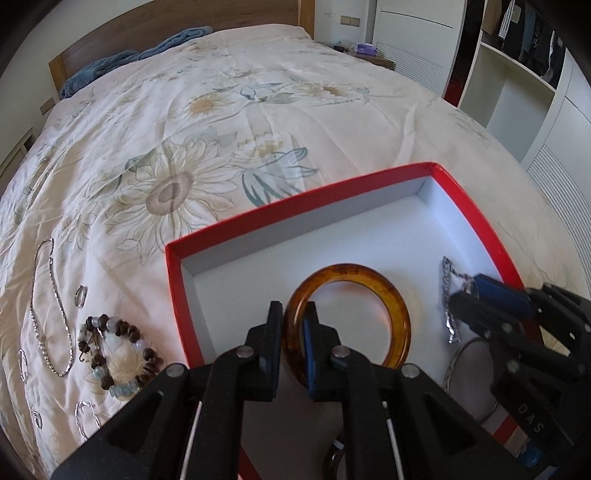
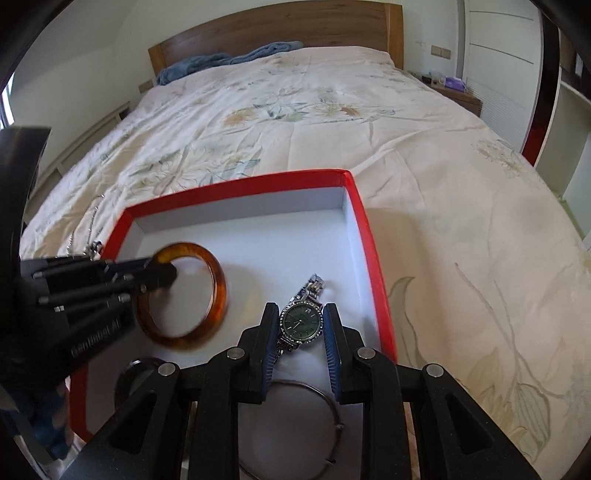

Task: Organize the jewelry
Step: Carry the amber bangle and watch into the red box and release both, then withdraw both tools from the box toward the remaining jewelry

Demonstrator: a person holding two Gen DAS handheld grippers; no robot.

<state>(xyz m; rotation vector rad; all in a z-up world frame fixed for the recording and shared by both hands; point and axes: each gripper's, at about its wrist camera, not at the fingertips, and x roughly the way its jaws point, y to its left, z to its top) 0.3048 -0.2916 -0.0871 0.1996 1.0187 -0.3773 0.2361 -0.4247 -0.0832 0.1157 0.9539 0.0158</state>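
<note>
Left tool nearly closed, pinching amber bangle over red box — right tool approx half open w/ watch between fingers, lying in box.

Two close wrist views over the red box, facing the headboard, box interior shared.

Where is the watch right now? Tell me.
In the right wrist view, the watch lies inside the red box, near its right wall, between the open right gripper's fingers, right of the amber bangle.
</note>
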